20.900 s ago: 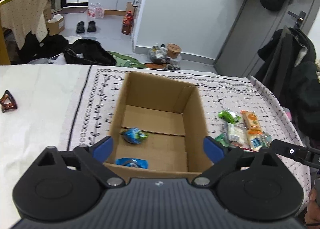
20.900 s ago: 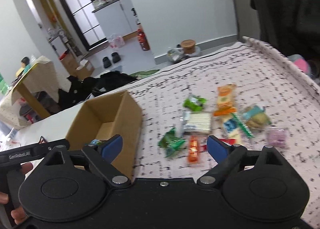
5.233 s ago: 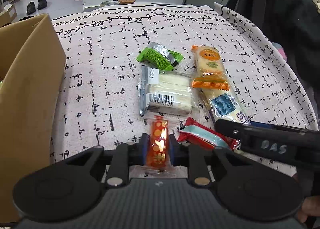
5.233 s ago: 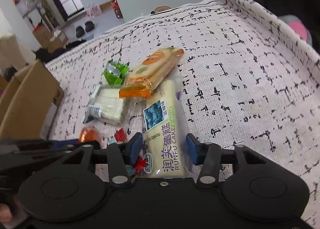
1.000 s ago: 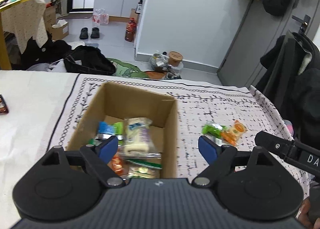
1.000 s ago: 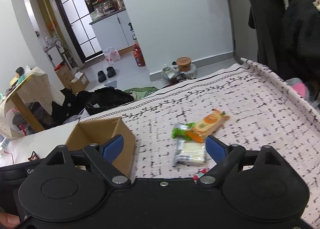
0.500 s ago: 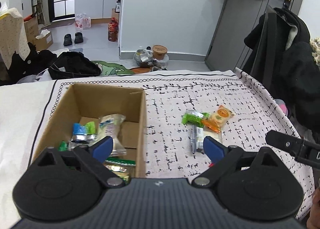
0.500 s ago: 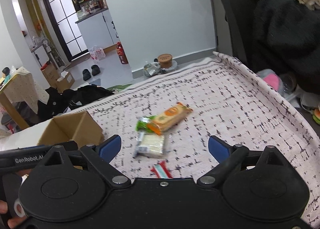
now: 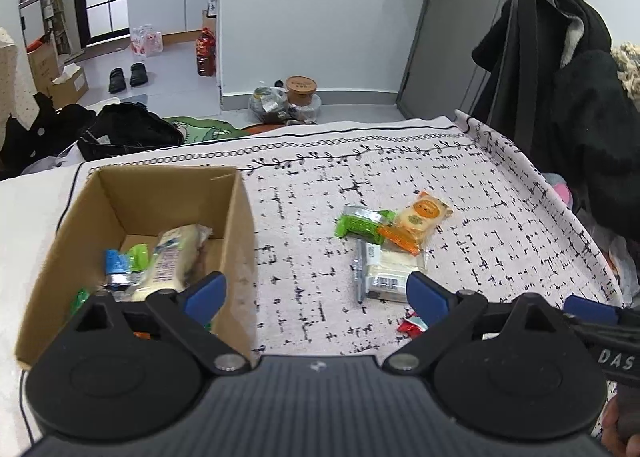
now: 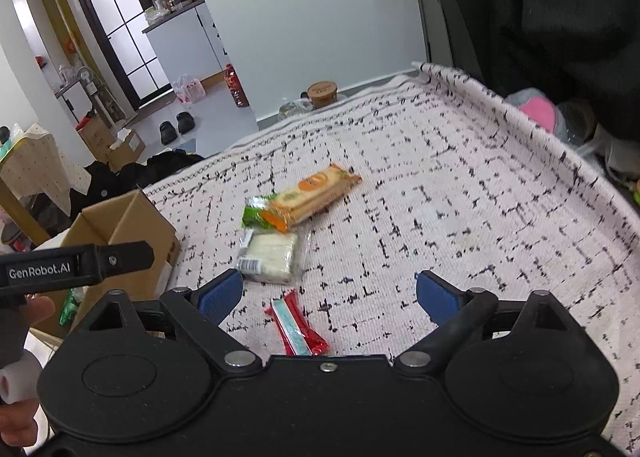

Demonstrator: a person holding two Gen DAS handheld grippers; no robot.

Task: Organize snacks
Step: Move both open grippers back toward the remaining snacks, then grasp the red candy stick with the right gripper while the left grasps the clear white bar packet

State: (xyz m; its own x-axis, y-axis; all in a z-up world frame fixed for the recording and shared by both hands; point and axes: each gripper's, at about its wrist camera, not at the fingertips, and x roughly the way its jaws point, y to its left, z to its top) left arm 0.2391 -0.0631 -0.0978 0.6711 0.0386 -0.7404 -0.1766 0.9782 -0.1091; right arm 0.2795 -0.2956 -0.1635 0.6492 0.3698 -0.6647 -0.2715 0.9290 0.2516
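Left gripper (image 9: 316, 293) was spread wide with nothing between its blue pads (image 9: 206, 290); it hung above the tablecloth (image 9: 500, 217), its left finger over the near right corner of the cardboard box (image 9: 236, 217). Right gripper (image 10: 328, 297) was likewise spread and empty, hovering low over the cloth.

Box contents seen from the left wrist: a long pale cake packet (image 9: 170, 261) lying lengthwise, a blue-and-green wrapper (image 9: 124, 261) touching its left side, other wrappers partly hidden behind the left finger.

Loose on the cloth, right of the box:
- red-and-blue stick packet (image 10: 298, 327), lying between the right gripper's fingers, nearer the left one, just in front of the body.
- clear pack of white wafers (image 10: 272, 253), just ahead of the right gripper's left pad.
- green packet (image 10: 254, 213) and orange cracker packet (image 10: 316, 193), overlapping, beyond the wafers; the orange one lay on the green one's edge.

In the left view the wafer pack (image 9: 390, 271) sat just beside the right pad.
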